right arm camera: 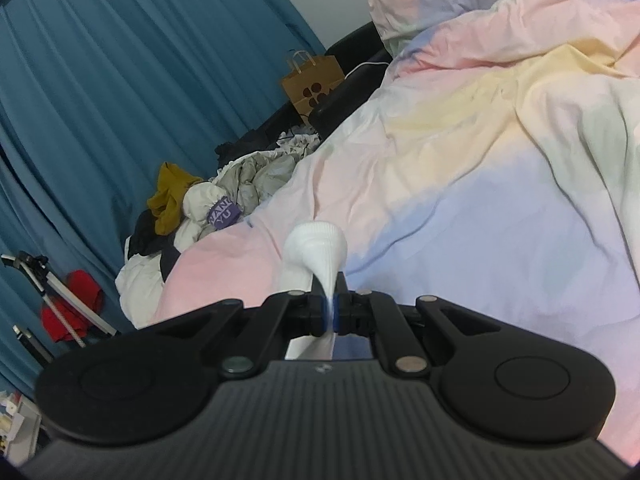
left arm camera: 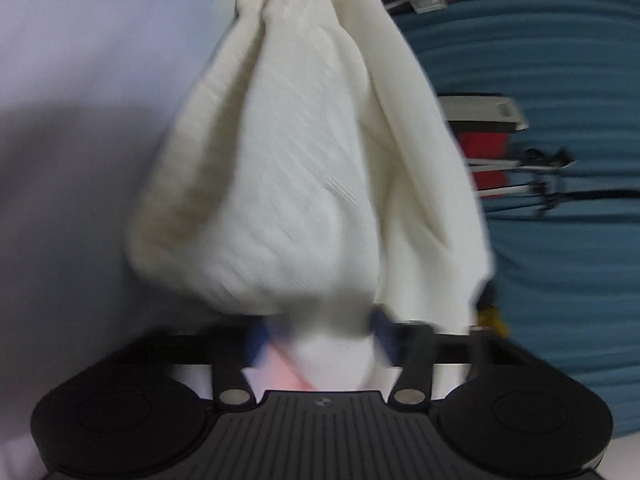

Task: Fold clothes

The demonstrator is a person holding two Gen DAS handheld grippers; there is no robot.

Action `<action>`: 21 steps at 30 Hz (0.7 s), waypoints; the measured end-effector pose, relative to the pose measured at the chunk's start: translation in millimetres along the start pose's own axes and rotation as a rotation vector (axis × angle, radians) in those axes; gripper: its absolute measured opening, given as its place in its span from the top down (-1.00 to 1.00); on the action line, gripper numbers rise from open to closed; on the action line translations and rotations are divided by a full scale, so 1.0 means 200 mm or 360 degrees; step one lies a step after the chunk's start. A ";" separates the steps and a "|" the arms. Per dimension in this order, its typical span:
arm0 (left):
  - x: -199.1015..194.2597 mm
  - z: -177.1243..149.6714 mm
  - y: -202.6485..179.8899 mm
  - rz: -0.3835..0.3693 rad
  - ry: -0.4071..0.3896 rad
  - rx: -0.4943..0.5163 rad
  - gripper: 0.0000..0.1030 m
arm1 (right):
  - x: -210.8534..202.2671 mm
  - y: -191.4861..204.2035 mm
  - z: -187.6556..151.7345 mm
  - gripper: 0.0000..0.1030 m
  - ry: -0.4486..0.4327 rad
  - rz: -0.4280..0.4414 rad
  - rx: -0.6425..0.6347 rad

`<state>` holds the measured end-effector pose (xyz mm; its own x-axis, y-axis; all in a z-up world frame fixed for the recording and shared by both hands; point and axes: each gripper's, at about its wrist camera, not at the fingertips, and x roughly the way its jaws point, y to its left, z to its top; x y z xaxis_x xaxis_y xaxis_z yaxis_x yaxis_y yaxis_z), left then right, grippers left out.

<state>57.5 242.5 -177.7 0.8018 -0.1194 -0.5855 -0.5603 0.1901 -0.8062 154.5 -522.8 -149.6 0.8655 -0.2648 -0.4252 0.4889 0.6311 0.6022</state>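
Observation:
In the left wrist view, a cream-white textured garment (left arm camera: 304,160) hangs bunched in front of the camera and fills the middle of the picture. My left gripper (left arm camera: 320,332) is shut on its lower end; the blue pads (left arm camera: 256,336) are blurred and press in from both sides. In the right wrist view, my right gripper (right arm camera: 330,312) is shut on a thin fold of white ribbed fabric (right arm camera: 316,244), which curls up above the pads over the bed. I cannot tell whether both pieces belong to one garment.
A pastel pink, yellow and lavender duvet (right arm camera: 500,200) covers the bed. Beside it lies a pile of clothes (right arm camera: 224,200), with a brown paper bag (right arm camera: 312,84) behind. A tripod (right arm camera: 52,292) and red cloth (right arm camera: 76,304) stand by the blue curtain (right arm camera: 120,80).

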 end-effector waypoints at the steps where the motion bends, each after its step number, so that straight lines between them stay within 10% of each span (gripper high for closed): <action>1: 0.00 0.02 0.01 0.0005 0.0006 -0.0013 0.56 | 0.00 -0.01 0.00 0.89 0.0019 -0.0001 0.0025; 12: -0.80 0.26 -0.23 0.0111 -0.0241 0.0303 0.78 | 0.09 -0.20 -0.08 0.88 0.0361 -0.0152 0.0273; 21: -1.12 0.53 0.03 0.0212 -0.0046 0.0262 0.78 | -0.02 -0.21 -0.08 0.89 0.0432 -0.0001 0.0338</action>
<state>-103.4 373.4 -42.3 0.7300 -0.0549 -0.6812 -0.6222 0.3590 -0.6957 129.2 -536.8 -182.9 0.8185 -0.0438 -0.5728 0.5261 0.4574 0.7169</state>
